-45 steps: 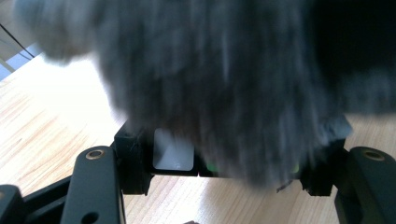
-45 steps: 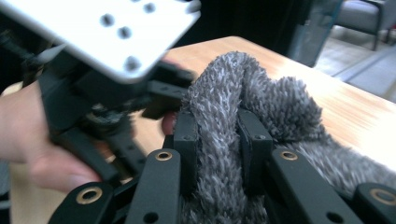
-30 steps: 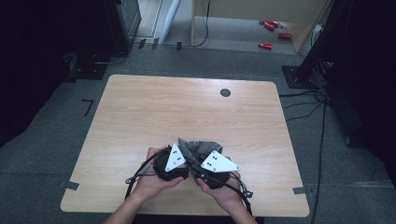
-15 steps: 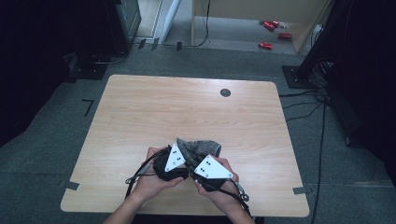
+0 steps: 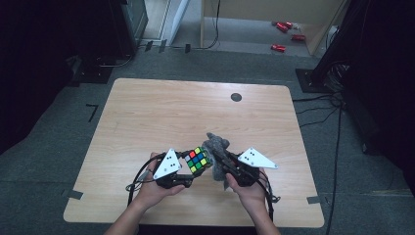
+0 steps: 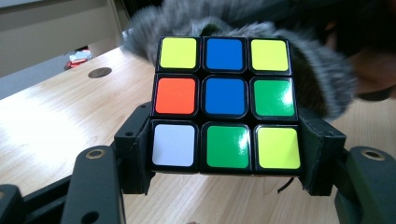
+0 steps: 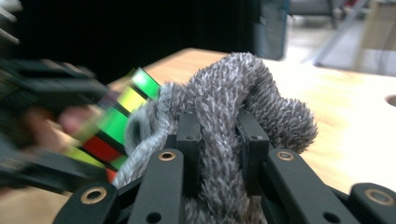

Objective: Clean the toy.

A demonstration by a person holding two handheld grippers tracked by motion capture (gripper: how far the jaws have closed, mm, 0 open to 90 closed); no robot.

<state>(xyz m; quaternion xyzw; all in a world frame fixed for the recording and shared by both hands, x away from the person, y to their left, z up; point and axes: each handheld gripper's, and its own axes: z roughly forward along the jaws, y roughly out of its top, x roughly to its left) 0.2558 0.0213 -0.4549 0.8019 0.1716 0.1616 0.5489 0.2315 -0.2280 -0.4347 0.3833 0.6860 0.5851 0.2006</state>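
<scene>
At the near edge of a light wooden table [image 5: 147, 117], a Rubik's cube [image 5: 197, 160] is being clamped between the jaws of the left gripper [image 5: 188, 171], which is being held in the person's left hand [image 5: 154, 188]. In the left gripper view the cube [image 6: 226, 102] is being gripped on its two sides, its facing side showing yellow, blue, green, orange and white squares, with the table [image 6: 56, 126] lying below it. Just to the cube's right, and touching it, a grey fuzzy cloth [image 5: 218, 147] is being pinched in the right gripper [image 5: 227, 164], which is being held in the person's right hand [image 5: 249, 191]. In the right gripper view the cloth [image 7: 233, 107] is being squeezed between the two closed jaws and is bulging above them, while the cube [image 7: 119, 126] is being seen blurred beside it at the left. A dark round grommet [image 5: 236, 97] is being shown near the table's far edge.
</scene>
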